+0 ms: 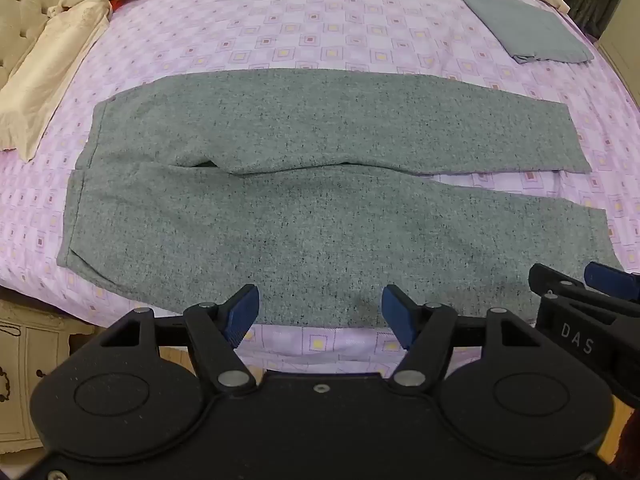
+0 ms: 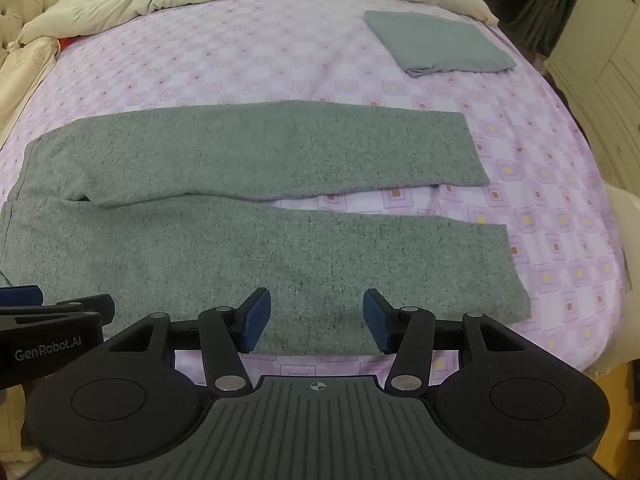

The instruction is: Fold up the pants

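Pants (image 1: 320, 184) lie flat across the patterned purple bedsheet (image 1: 280, 28), waistband left, cuffs right, legs splayed slightly apart. Left wrist view: heathered grey knit, fleecy and thick-looking; judged soft, limp, light, non-slippery. Left gripper (image 1: 318, 316) hovers at the near leg's edge, jaws apart, empty. Right gripper (image 1: 584, 284) visible just beside it. Folded grey cloth (image 1: 526, 28) sits well apart, far right

Right wrist view: right gripper (image 2: 316, 320) over the near leg's lower hem-side edge, jaws apart, empty. Best hold, by judgement: pinch the near leg's outer seam at waistband and cuff, then lift it over the far leg
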`<action>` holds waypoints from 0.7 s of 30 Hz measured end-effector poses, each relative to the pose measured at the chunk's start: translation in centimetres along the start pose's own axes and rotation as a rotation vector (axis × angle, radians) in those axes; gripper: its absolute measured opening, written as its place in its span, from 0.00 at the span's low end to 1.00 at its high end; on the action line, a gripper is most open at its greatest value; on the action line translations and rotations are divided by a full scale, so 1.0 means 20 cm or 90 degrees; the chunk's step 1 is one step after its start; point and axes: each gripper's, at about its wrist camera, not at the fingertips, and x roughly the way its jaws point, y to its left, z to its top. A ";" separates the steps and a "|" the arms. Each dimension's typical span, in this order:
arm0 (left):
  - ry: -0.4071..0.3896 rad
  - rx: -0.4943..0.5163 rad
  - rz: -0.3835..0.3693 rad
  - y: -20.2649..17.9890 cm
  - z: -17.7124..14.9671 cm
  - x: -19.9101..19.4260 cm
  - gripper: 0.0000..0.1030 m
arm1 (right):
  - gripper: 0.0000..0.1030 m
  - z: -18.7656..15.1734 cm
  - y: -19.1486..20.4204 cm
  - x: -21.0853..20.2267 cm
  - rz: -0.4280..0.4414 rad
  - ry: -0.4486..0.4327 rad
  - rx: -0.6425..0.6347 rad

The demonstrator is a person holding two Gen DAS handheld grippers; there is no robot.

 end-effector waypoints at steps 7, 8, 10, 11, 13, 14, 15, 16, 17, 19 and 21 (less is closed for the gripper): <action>-0.003 0.006 0.000 -0.01 -0.01 -0.01 0.67 | 0.49 0.00 0.00 0.00 -0.001 0.000 -0.001; -0.004 0.007 0.001 -0.01 -0.01 -0.02 0.67 | 0.49 0.00 0.00 0.00 0.000 0.000 -0.001; 0.001 0.003 0.002 -0.02 0.00 0.01 0.67 | 0.49 0.00 0.00 0.00 0.000 0.001 0.000; 0.002 0.004 0.003 -0.02 0.00 0.01 0.67 | 0.49 0.00 0.00 0.00 0.000 0.001 0.000; 0.001 0.001 0.000 -0.01 -0.01 0.00 0.67 | 0.49 0.01 0.00 0.00 -0.001 0.002 0.000; 0.002 0.002 -0.001 0.00 0.00 0.00 0.67 | 0.49 0.01 0.00 0.00 -0.002 0.002 0.000; 0.002 0.002 -0.002 0.00 0.00 0.00 0.67 | 0.49 0.01 0.00 0.00 -0.002 0.002 0.001; 0.001 0.003 -0.003 0.00 0.00 0.00 0.67 | 0.49 0.00 -0.01 0.00 -0.002 0.003 0.001; 0.001 0.003 -0.003 0.00 -0.01 0.00 0.67 | 0.49 0.00 -0.01 0.00 -0.002 0.004 0.002; 0.001 0.004 -0.004 0.00 -0.01 0.00 0.67 | 0.49 -0.01 0.00 -0.01 -0.001 0.004 0.003; 0.001 0.003 -0.004 -0.01 -0.01 0.00 0.67 | 0.49 -0.02 0.00 -0.01 -0.001 0.004 0.003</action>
